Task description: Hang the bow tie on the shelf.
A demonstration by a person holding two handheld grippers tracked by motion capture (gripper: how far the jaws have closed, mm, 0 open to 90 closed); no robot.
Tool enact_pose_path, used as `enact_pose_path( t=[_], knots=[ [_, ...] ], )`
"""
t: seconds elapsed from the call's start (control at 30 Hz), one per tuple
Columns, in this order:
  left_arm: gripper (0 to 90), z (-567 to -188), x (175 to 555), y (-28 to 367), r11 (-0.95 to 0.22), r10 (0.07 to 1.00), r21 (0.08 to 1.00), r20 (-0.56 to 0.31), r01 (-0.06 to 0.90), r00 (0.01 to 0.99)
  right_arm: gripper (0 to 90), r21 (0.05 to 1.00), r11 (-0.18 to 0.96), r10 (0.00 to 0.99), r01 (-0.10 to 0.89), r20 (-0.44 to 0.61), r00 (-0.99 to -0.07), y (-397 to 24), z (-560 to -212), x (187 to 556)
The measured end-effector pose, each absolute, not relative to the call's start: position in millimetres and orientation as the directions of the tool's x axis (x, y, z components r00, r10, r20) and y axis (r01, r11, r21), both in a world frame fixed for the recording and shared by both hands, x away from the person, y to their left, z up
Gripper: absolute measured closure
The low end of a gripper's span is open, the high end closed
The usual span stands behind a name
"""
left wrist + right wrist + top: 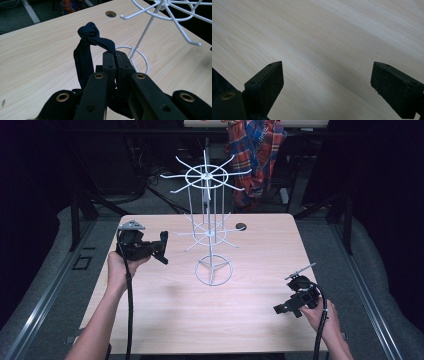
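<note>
My left gripper (115, 55) is shut on a dark blue knotted fabric loop (90, 35), pinched between the two pads with the knot standing above them. In the high view that left gripper (162, 249) hangs over the table's left side, pointing toward a white wire display rack (212, 232) with spoke-like hooks on two tiers and a ring base (214, 270). The rack's lower hooks (175, 15) and base ring (140, 56) lie just beyond the loop. My right gripper (327, 82) is open above bare wood; it sits near the table's front right (286, 308).
The light wood table (165, 315) has a round cable hole (241, 226) behind the rack. A plaid cloth (257, 150) hangs behind the table. Metal frame rails run along both sides on the grey floor.
</note>
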State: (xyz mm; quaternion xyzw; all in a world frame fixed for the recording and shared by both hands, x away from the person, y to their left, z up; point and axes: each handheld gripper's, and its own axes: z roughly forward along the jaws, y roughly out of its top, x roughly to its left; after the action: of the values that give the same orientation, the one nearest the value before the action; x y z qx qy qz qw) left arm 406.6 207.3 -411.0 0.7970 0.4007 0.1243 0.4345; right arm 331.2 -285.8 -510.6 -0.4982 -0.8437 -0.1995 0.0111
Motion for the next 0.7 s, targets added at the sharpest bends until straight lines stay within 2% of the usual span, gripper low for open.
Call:
enact_pose_path(
  t=[0.7],
  knots=[
    [87.5, -395, 415, 196, -0.279, 0.722, 0.826, -0.155, 0.489, 0.674, 10.6, 0.325, 0.421, 0.834, 0.847, 0.228, -0.503, -286, -511, 331]
  ],
)
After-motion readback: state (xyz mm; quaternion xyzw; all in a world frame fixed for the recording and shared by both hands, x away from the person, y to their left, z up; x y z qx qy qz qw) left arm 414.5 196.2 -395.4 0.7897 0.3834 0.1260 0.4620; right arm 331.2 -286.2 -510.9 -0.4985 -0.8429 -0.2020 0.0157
